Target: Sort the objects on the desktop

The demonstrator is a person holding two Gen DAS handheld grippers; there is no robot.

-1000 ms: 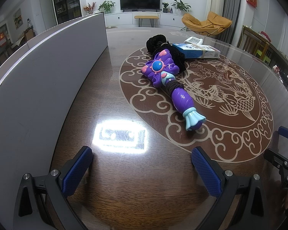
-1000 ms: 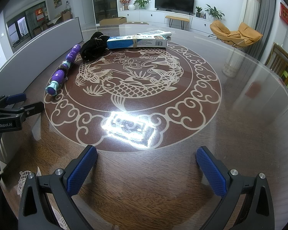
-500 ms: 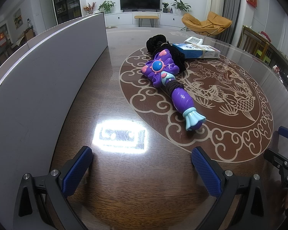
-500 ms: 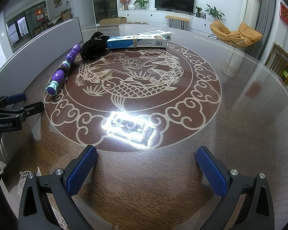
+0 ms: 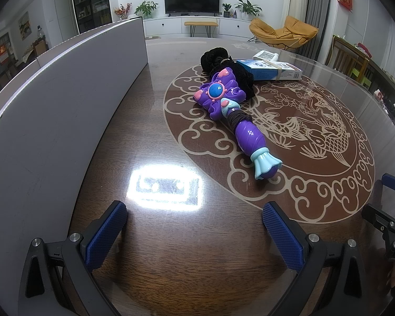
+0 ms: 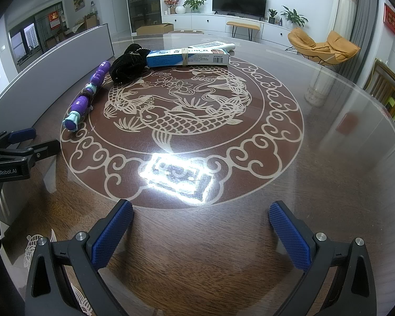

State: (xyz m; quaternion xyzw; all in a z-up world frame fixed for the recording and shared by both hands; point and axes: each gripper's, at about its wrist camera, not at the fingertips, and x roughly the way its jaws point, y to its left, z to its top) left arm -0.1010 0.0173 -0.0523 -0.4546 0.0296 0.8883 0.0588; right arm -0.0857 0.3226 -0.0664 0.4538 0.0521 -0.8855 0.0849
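We hold the left tool [image 5: 194, 234] and the right tool [image 6: 201, 233] low over the near part of the table [image 6: 329, 158], each with its blue pads spread wide and nothing between them. Ahead of the left tool lies the purple toy wand [image 5: 234, 118], handle end nearest, its head resting against the black fabric bundle [image 5: 223, 63]; just beyond these sits the blue box [image 5: 268, 69], bound with a rubber band, with a white tube [image 6: 213, 45] behind it. We judge that nothing is sorted yet. The chief risk is that a grasp on the rounded, glossy wand handle slips, or that lifting the wand drags the black fabric, which appears wound around its neck. The polished table may also let the box slide away under a one-sided push. A grey panel [image 5: 65, 100] stands along the left, limiting a sideways approach; the two tools sit near each other and could collide.
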